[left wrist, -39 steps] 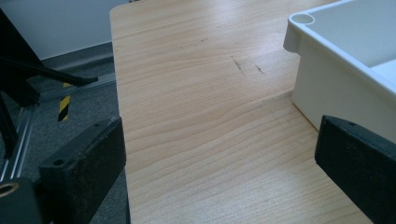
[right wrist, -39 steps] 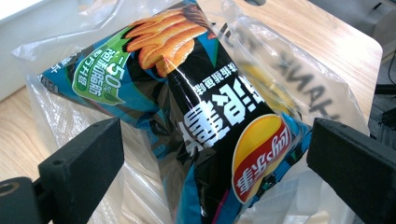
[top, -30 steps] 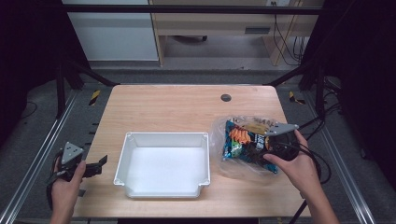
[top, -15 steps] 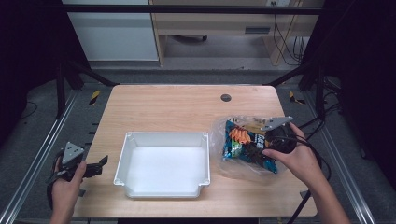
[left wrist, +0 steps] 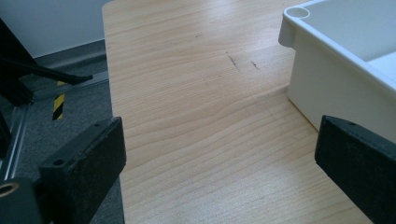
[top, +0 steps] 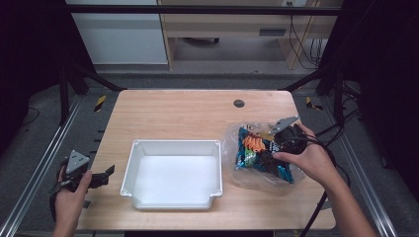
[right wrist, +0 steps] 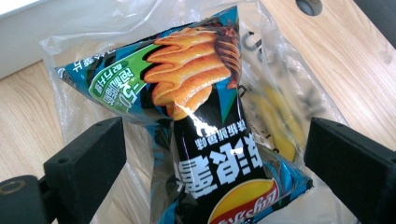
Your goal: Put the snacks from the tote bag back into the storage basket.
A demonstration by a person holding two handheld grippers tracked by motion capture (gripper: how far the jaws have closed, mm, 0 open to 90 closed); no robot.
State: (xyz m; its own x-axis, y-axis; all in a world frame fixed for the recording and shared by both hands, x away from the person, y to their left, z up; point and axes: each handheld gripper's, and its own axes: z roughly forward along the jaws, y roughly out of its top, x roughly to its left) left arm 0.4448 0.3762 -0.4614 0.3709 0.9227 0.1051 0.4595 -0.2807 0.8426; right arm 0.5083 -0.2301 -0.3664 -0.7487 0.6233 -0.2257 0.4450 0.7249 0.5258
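Note:
A blue and black chip bag [top: 257, 154] [right wrist: 205, 116] lies inside a crumpled clear plastic bag [top: 231, 139] [right wrist: 289, 60] on the right side of the wooden table [top: 178, 113]. My right gripper [top: 271, 144] [right wrist: 215, 154] hovers just over it, open wide, with the chip bag between the jaws and untouched. A white rectangular bin [top: 173, 143] [left wrist: 327, 56] stands in the middle front with nothing in it. My left gripper [top: 103, 177] [left wrist: 219, 154] is open at the table's front left edge, just left of the bin.
A dark round hole [top: 239, 103] [right wrist: 308, 5] sits in the tabletop behind the bags. Something yellow [right wrist: 275, 116] lies in the clear bag beside the chips. Metal rails [top: 44, 163] and black frame posts flank the table; cables trail at the right.
My right gripper has crept a little farther from the person, over the chip bag. The left gripper and the bin have stayed put.

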